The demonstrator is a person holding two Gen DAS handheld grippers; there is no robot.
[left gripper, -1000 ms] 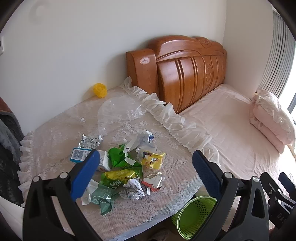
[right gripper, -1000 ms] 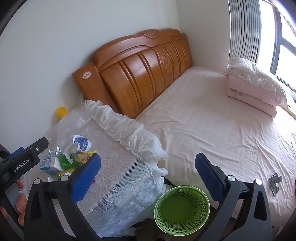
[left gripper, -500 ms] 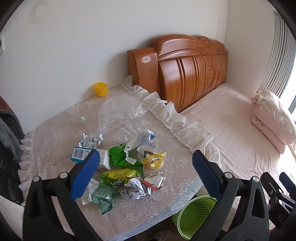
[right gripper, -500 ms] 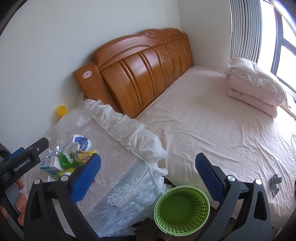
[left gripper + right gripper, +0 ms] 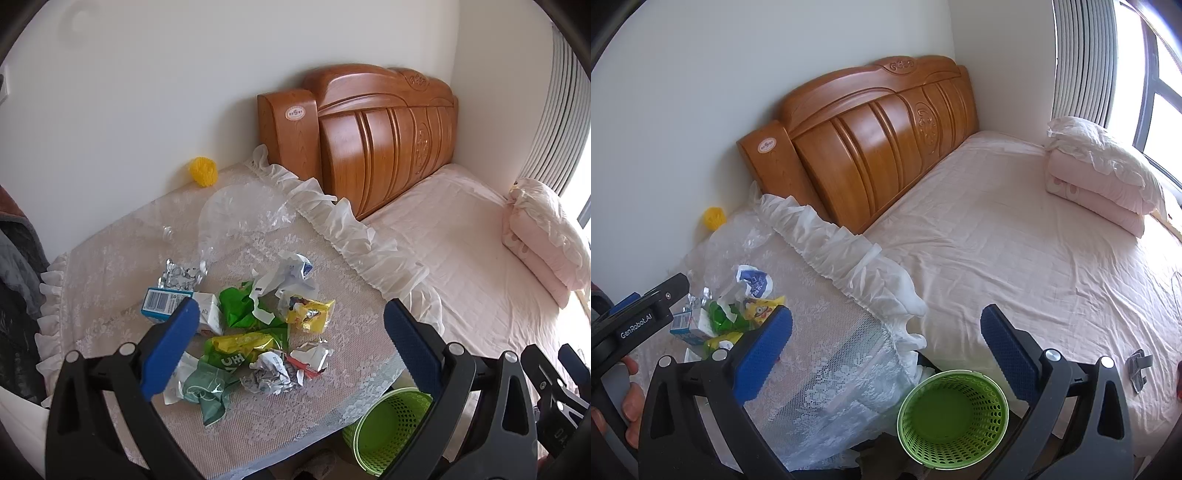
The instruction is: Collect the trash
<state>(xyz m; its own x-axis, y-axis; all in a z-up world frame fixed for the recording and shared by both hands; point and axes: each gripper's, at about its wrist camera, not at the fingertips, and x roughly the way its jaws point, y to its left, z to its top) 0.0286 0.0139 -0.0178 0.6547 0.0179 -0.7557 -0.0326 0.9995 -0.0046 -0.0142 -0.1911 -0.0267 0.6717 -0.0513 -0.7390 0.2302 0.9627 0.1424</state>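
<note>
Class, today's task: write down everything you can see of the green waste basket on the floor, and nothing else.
The green basket is round, with what looks like plastic mesh walls, a solid rim and a solid green bottom. It stands upright on the floor, mouth up, and nothing shows inside it. It sits between the lace-covered table and the bed, the tablecloth's hanging edge right beside its rim; whether they touch is unclear. In the left wrist view it peeks from under the table's edge.

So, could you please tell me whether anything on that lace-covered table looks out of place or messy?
Yes. A heap of crumpled wrappers, a small blue carton and torn foil litters the lace-covered table, while the green basket on the floor beside it sits empty. Both tongs, left and right, are open and hold nothing.
</note>
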